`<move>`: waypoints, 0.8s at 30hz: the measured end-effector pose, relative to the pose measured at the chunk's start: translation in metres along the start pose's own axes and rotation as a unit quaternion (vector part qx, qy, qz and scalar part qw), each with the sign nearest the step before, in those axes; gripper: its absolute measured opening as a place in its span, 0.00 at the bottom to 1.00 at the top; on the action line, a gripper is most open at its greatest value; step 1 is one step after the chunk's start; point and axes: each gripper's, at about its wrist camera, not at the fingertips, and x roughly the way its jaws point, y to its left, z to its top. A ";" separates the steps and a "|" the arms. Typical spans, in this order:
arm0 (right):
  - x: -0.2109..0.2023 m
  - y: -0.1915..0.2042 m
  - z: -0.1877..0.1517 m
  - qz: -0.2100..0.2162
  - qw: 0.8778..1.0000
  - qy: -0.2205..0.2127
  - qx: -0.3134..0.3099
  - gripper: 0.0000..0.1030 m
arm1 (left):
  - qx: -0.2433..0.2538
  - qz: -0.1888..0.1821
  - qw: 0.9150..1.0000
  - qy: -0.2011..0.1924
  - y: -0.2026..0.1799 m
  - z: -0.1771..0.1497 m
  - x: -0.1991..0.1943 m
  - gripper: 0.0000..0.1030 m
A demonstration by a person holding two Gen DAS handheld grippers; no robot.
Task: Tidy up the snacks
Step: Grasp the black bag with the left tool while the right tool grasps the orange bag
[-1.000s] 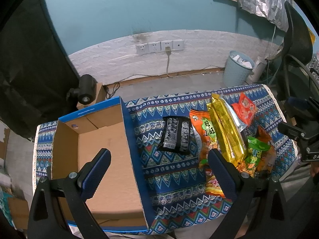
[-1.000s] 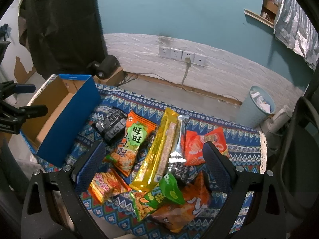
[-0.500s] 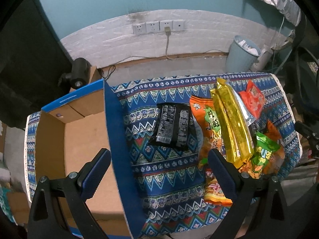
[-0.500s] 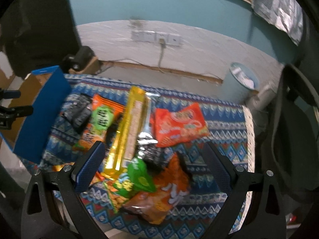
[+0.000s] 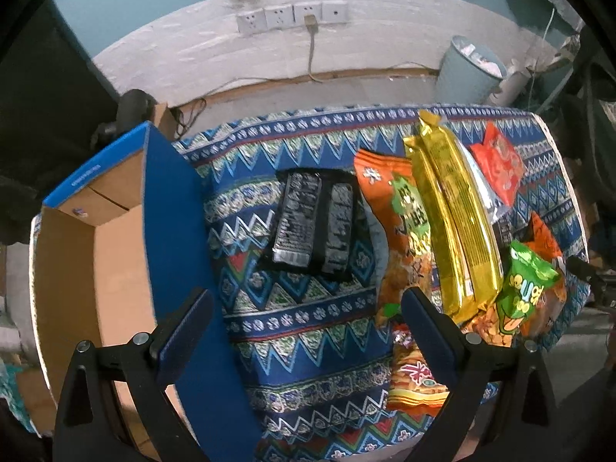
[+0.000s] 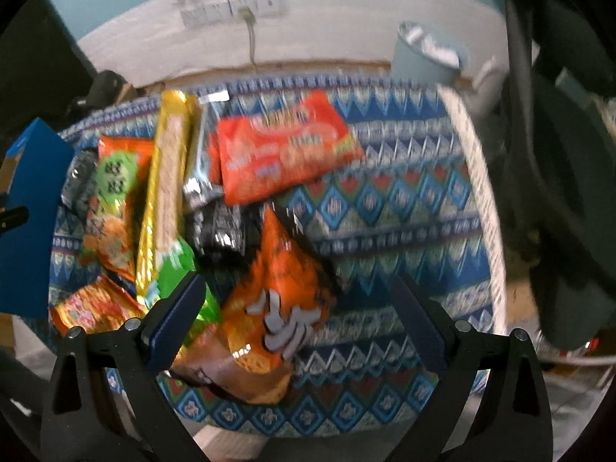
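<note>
Several snack packs lie on a patterned cloth-covered table (image 5: pixel 308 323). A black pack (image 5: pixel 313 227) lies nearest an open blue cardboard box (image 5: pixel 115 269) at the left. A long gold pack (image 5: pixel 458 223), an orange-green pack (image 5: pixel 404 231), a red pack (image 6: pixel 281 150) and an orange bag (image 6: pixel 269 296) lie to the right. My left gripper (image 5: pixel 304 323) is open and empty above the cloth below the black pack. My right gripper (image 6: pixel 298 319) is open and empty, over the orange bag.
A light blue waste bin (image 5: pixel 469 73) stands on the floor beyond the table. Wall sockets (image 5: pixel 292 17) with a cable are on the white brick wall. A dark chair (image 6: pixel 558 192) stands right of the table. The box is empty inside.
Both grippers have moved right and closer to the table. The left now faces the black pack; the right view has swung toward the red pack and orange bag. Both stay open.
</note>
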 end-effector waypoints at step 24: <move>0.071 -0.023 -0.008 -0.055 0.995 0.084 -0.015 0.81 | 0.023 0.027 0.999 0.039 -0.013 0.030 0.055 0.96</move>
